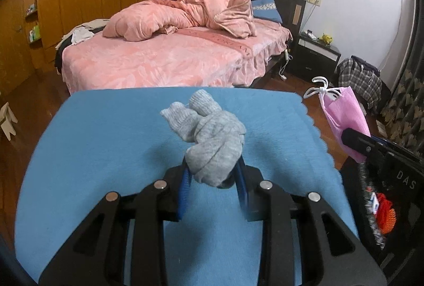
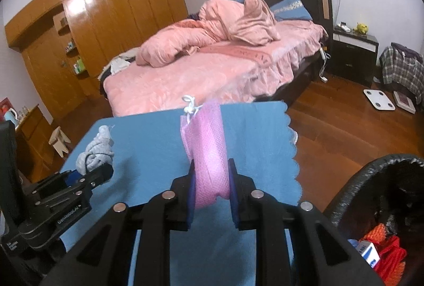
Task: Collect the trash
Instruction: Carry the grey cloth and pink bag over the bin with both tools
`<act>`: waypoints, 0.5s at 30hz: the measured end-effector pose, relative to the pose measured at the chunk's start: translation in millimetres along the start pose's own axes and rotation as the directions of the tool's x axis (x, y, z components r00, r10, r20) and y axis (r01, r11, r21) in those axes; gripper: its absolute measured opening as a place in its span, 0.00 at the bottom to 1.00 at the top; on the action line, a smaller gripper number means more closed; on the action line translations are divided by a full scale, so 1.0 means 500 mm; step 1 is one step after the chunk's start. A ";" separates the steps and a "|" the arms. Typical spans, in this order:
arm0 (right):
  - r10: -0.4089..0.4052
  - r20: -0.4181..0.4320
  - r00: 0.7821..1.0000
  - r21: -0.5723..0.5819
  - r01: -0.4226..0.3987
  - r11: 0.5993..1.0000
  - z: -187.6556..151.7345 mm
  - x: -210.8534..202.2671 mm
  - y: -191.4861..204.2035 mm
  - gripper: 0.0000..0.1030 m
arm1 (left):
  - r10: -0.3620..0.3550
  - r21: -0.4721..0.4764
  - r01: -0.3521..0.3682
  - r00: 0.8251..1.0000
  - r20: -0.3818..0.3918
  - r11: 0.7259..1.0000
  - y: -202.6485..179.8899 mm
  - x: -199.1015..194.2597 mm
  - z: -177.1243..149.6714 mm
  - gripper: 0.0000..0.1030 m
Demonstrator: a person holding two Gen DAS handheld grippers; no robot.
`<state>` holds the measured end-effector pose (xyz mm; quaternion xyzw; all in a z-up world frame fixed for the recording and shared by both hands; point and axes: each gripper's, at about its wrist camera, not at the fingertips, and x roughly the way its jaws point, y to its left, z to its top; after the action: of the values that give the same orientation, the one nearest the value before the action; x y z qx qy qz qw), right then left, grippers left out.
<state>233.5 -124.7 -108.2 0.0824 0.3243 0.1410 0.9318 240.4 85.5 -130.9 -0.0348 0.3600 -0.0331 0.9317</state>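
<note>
The left gripper [image 1: 213, 174] has its jaws clamped on a grey sock [image 1: 212, 137], which juts forward beyond them above the blue desk [image 1: 106, 143]. The right gripper [image 2: 212, 185] has its jaws closed on a pink mask [image 2: 209, 150], its white loops [image 2: 189, 107] at the far end. A black bin [image 2: 371, 180] with orange and blue trash sits below and right of the right jaws. A pink bed [image 1: 172, 60] lies beyond the desk.
</note>
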 end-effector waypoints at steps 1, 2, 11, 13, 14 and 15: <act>0.001 0.009 1.000 -0.003 -0.001 1.000 0.002 -0.015 0.002 0.21 | 0.002 -0.002 -0.002 1.000 0.003 1.000 -0.001 -0.010 0.000 0.28; 0.001 0.015 1.000 -0.005 -0.001 1.000 0.003 -0.026 0.004 0.21 | 0.005 0.000 -0.005 1.000 0.012 1.000 -0.004 -0.028 0.000 0.28; 0.007 0.047 0.999 -0.029 -0.006 1.000 0.001 -0.137 0.014 0.21 | -0.017 0.004 0.017 0.998 0.056 1.000 -0.037 -0.144 -0.019 0.28; 0.011 0.055 0.998 -0.032 -0.010 0.999 -0.002 -0.163 0.014 0.21 | -0.022 0.014 0.021 0.998 0.064 1.000 -0.051 -0.168 -0.025 0.28; 0.014 0.063 0.998 -0.033 -0.012 0.999 -0.004 -0.179 0.014 0.21 | -0.024 0.020 0.023 0.997 0.068 1.000 -0.057 -0.180 -0.027 0.28; 0.018 0.070 0.997 -0.035 -0.015 0.999 -0.005 -0.196 0.014 0.21 | -0.031 0.031 0.028 0.996 0.078 0.999 -0.065 -0.199 -0.031 0.28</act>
<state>157.0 -148.9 -51.8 0.0741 0.2881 0.1512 0.9427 155.4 60.9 -72.8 -0.0274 0.3220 -0.0509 0.9450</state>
